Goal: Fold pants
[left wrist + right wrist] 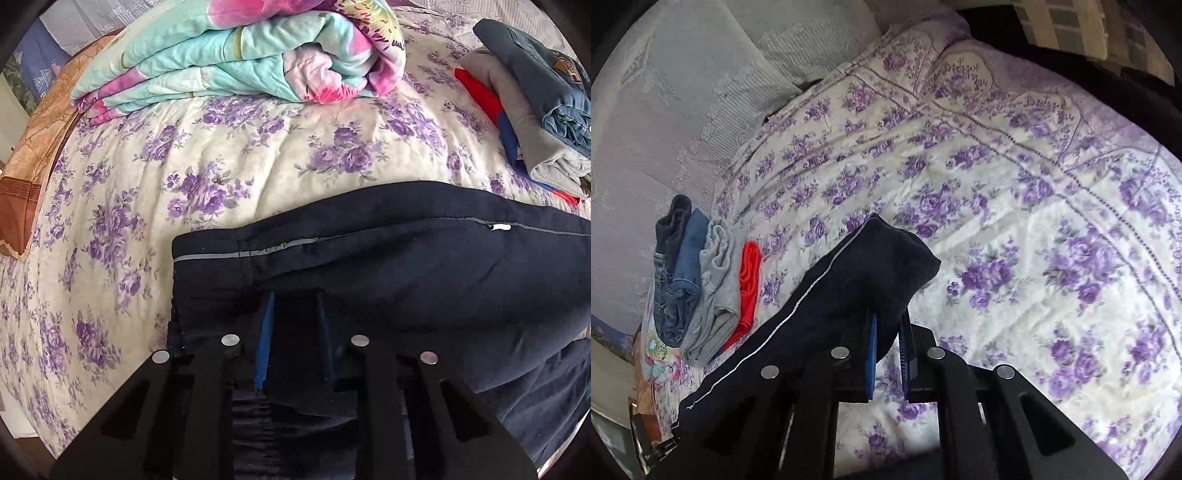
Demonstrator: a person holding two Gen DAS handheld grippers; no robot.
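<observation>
Dark navy pants (424, 266) with a thin grey side stripe lie across the floral bedspread (221, 155). My left gripper (293, 314) is shut on the pants' cloth near the waistband end; its blue-padded fingers (266, 332) pinch a fold. In the right wrist view the same pants (849, 280) hang lifted from my right gripper (888, 332), which is shut on their other end above the bed (1034, 229).
A folded turquoise and pink quilt (236, 62) lies at the back of the bed. A stack of folded clothes, jeans, grey and red (535, 110), sits at the right; it also shows in the right wrist view (698, 280). Pale pillows (683, 92) lie behind.
</observation>
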